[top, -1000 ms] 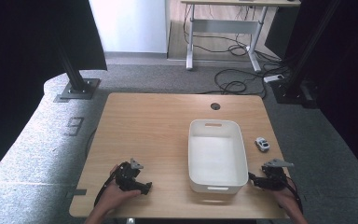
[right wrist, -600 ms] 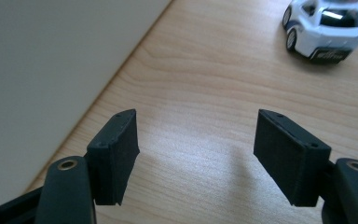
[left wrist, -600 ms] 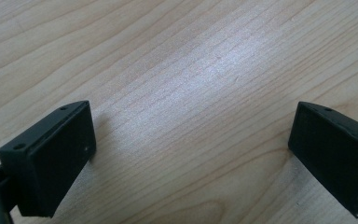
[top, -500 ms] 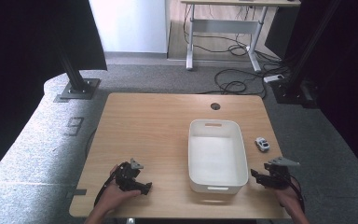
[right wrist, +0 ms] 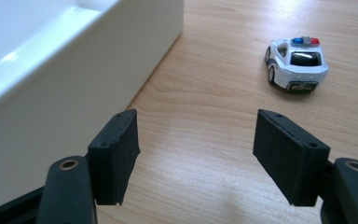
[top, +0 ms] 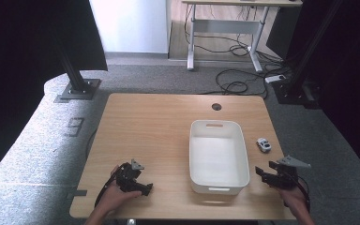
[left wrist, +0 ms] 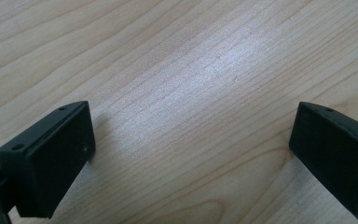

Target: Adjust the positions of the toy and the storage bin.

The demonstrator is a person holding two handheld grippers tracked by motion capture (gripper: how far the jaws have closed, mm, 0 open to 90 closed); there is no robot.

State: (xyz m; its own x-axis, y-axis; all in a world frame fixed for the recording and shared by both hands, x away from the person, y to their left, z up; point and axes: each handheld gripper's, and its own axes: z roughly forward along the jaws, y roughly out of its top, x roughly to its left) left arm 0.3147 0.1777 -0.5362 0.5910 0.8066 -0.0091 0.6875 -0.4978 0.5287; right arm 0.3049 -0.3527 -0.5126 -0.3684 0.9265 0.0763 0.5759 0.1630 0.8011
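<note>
White toy police car sat right of the tub

High view: wooden counter (top: 159, 126) carried a white tub (top: 218, 157); the car (top: 263, 145) lay beside it, ahead of the right hand-held gripper (top: 268, 174). The left hand-held gripper (top: 138, 183) rested near the front edge.

Left gripper view: jaws stood wide apart over bare wood.

Right gripper view: jaws stood apart, empty, the car (right wrist: 297, 64) well ahead.

In your right gripper view, the white bin (right wrist: 65, 60) is cut off by the top and left edges. In the high view, the toy police car (top: 263, 145) is too small to read its markings, and your forearms leave the bottom edge.
</note>
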